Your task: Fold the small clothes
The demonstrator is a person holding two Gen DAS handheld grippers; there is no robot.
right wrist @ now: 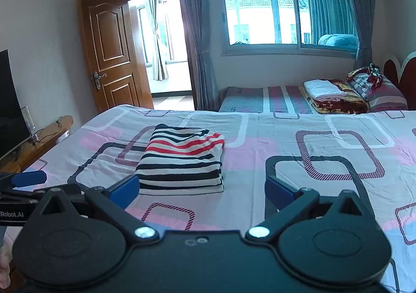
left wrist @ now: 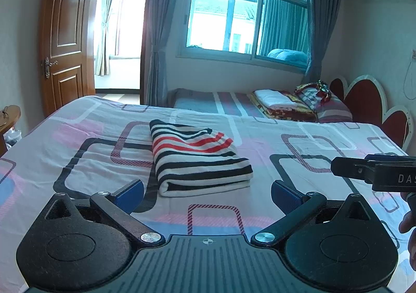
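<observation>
Your left hand-held gripper (left wrist: 207,192) is spread wide, holding nothing; the folded striped garment (left wrist: 199,157) lies on the bed (left wrist: 299,142) just ahead. Your right hand-held gripper (right wrist: 201,189) gapes empty, with bare sheet to its right.

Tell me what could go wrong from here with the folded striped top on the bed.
1. The folded striped top lies loose on the patterned bedsheet; a nudge from the open left gripper, close to its near edge, could undo the layers.
2. The open right gripper hovers just as near, so a blue finger pad might snag the bottom fold and drag the whole bundle.
</observation>
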